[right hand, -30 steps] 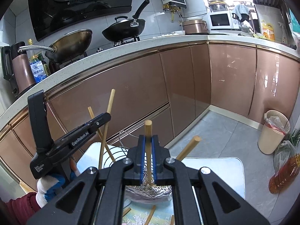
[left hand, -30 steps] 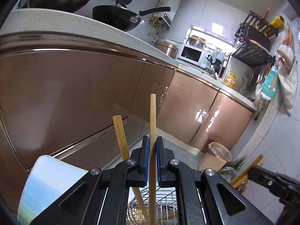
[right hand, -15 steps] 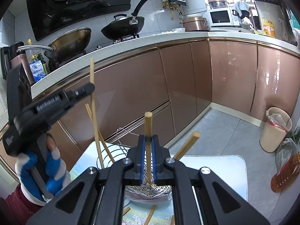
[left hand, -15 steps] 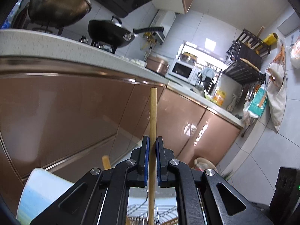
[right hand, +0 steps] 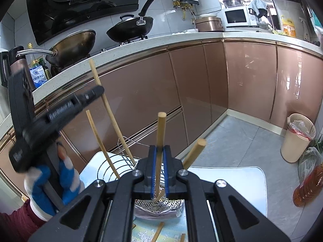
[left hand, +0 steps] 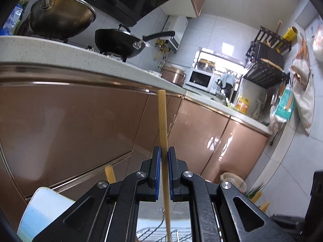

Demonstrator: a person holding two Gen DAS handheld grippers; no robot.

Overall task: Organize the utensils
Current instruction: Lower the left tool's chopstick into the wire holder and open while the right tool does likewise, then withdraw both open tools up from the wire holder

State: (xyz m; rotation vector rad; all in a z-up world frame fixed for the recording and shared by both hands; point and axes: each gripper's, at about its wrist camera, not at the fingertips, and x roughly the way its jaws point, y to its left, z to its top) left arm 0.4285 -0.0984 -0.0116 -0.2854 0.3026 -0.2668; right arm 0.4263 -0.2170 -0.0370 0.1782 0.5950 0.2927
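Evidently each gripper is dropping a chopstick into the wire holder (right hand: 121, 165): the left gripper (left hand: 164, 173) pinches one chopstick (left hand: 162, 121) upright above it, the right gripper (right hand: 159, 173) pinches another chopstick (right hand: 160, 133) whose tip already sits inside. Next, probably lower the left one, then release.

Black tool (right hand: 159, 167), blue pads (silver screws); blue-white glove (right hand: 43, 183), maroon sleeve (right hand: 14, 221).
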